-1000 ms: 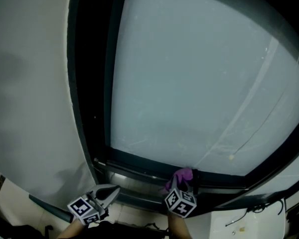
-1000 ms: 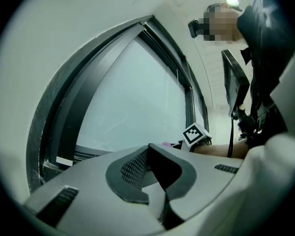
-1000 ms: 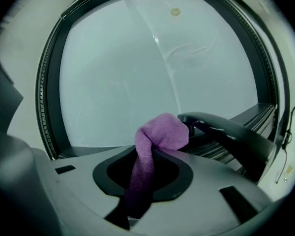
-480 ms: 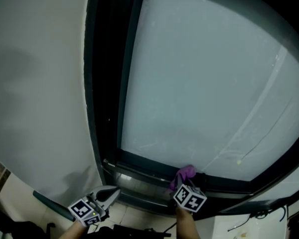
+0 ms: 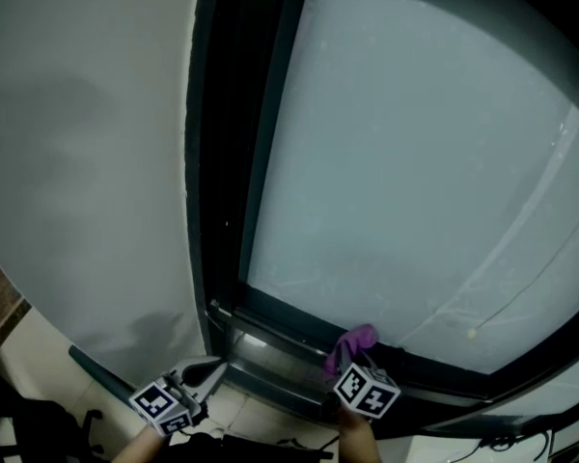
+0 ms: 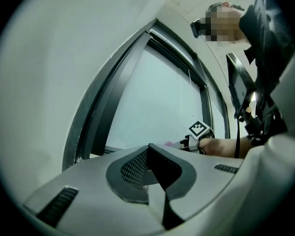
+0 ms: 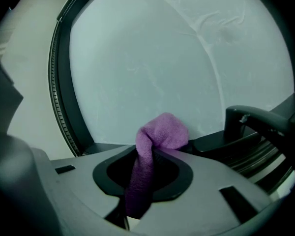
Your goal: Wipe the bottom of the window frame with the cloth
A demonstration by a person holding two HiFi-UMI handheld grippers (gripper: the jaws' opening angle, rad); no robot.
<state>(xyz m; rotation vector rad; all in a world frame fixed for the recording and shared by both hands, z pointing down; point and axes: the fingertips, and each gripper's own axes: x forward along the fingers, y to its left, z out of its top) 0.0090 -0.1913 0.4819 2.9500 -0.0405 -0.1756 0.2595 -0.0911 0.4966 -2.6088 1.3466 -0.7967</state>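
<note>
The purple cloth (image 5: 353,341) is bunched against the window's dark bottom frame (image 5: 282,318), just below the frosted glass. My right gripper (image 5: 350,363) is shut on the cloth, its marker cube nearest the camera. In the right gripper view the cloth (image 7: 162,132) sticks up out of the right gripper (image 7: 148,157) and touches the bottom frame (image 7: 104,146). My left gripper (image 5: 210,370) hangs shut and empty, lower left of the frame's corner and off the window. In the left gripper view the left gripper (image 6: 150,155) holds nothing, and the right gripper's cube (image 6: 199,130) shows beyond it.
A black window handle (image 7: 258,124) juts out just right of the cloth. A pale metal track (image 5: 262,351) runs under the bottom frame. A white wall (image 5: 87,162) lies left of the dark upright frame (image 5: 222,162). A person's forearm (image 6: 226,145) reaches toward the window.
The head view has swung, so the window now sits further right in it. The right gripper and cloth stay on the bottom frame, slightly nearer its left corner. The left gripper has barely moved.
</note>
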